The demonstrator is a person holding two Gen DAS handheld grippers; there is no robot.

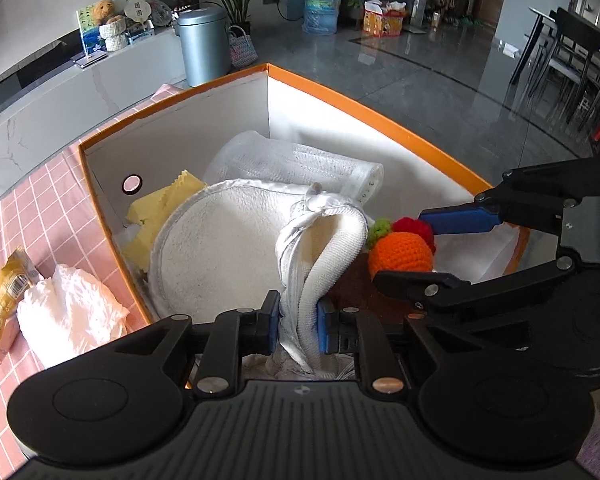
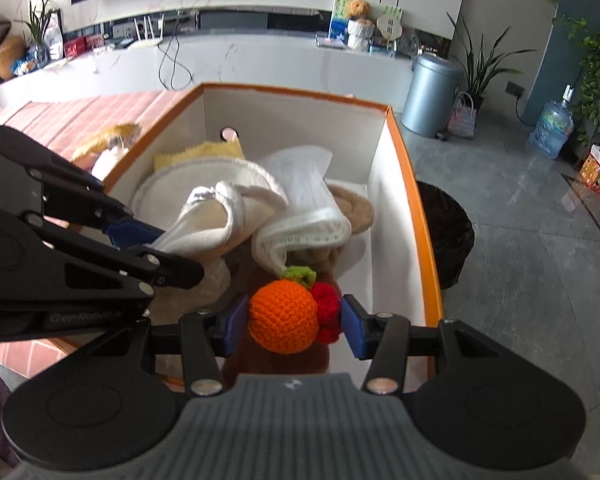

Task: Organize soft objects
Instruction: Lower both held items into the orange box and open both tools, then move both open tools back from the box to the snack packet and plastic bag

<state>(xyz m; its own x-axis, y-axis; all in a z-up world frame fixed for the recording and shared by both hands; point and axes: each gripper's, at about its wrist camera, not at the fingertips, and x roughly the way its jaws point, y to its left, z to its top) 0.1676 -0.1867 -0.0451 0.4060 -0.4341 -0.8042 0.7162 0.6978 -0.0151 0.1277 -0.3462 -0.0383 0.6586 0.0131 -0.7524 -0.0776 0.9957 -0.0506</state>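
An orange-rimmed white box holds soft things. My left gripper is shut on a folded white fleece cloth that hangs over the box. My right gripper is shut on an orange crocheted fruit with red berries and a green leaf, held over the near end of the box. It enters the left wrist view from the right. In the box lie a round white pad, a white mesh sleeve and yellow cloths.
A pink checked tablecloth carries a crumpled white bag and a yellow packet left of the box. A black bin stands on the floor right of the box. A grey can stands behind.
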